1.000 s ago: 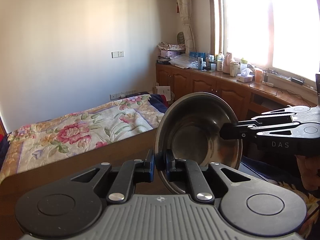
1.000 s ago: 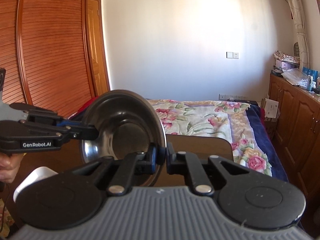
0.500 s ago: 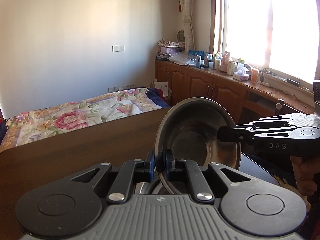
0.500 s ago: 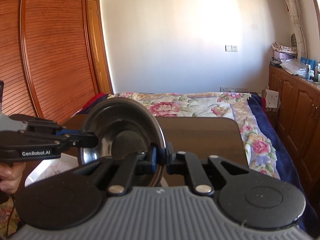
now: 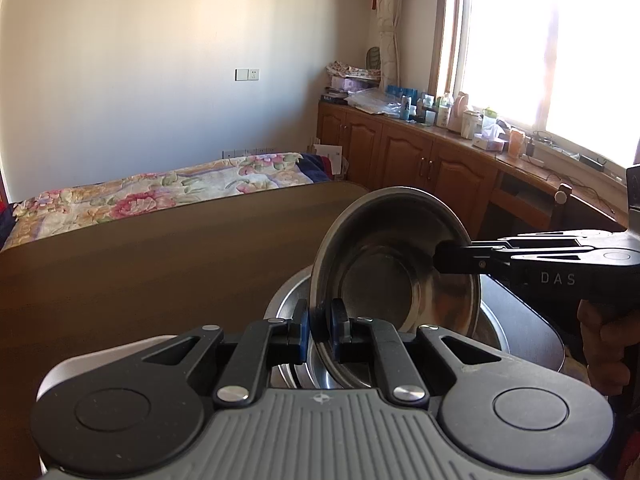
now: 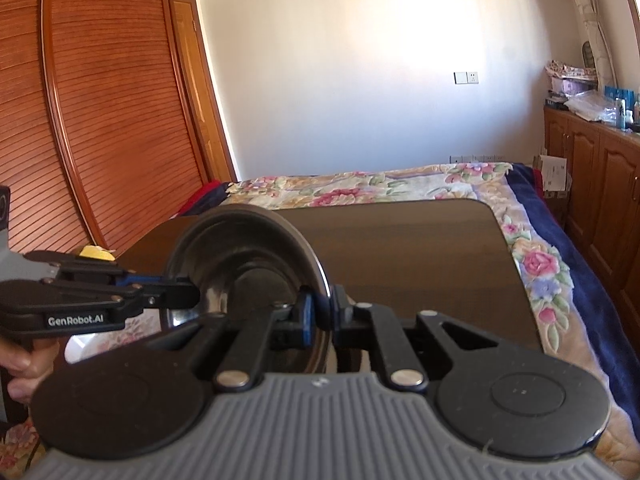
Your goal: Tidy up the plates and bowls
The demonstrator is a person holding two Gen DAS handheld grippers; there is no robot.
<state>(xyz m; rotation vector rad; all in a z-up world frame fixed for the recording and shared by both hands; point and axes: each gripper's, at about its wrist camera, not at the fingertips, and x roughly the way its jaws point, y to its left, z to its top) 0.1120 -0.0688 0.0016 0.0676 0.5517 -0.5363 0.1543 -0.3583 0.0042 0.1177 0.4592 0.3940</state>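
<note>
A steel bowl (image 5: 392, 264) is held on edge between both grippers, its hollow facing the cameras. My left gripper (image 5: 319, 332) is shut on its near rim. My right gripper (image 6: 320, 314) is shut on the opposite rim; it also shows in the left wrist view (image 5: 456, 258). The bowl (image 6: 248, 256) appears dark in the right wrist view, with the left gripper (image 6: 188, 294) pinching its left edge. Just below the held bowl lies a stack of steel bowls (image 5: 286, 312) on the brown table (image 5: 160, 264).
A flowered bed (image 5: 160, 188) lies beyond the table (image 6: 420, 248). Wooden cabinets (image 5: 420, 160) with bottles line the window wall. A louvred wardrobe (image 6: 100, 120) stands at left. A white dish (image 6: 100, 340) and a yellow object (image 6: 94, 254) sit near the left gripper.
Both grippers have lowered the bowl toward the table. The table top and the stack of bowls beneath have come into view.
</note>
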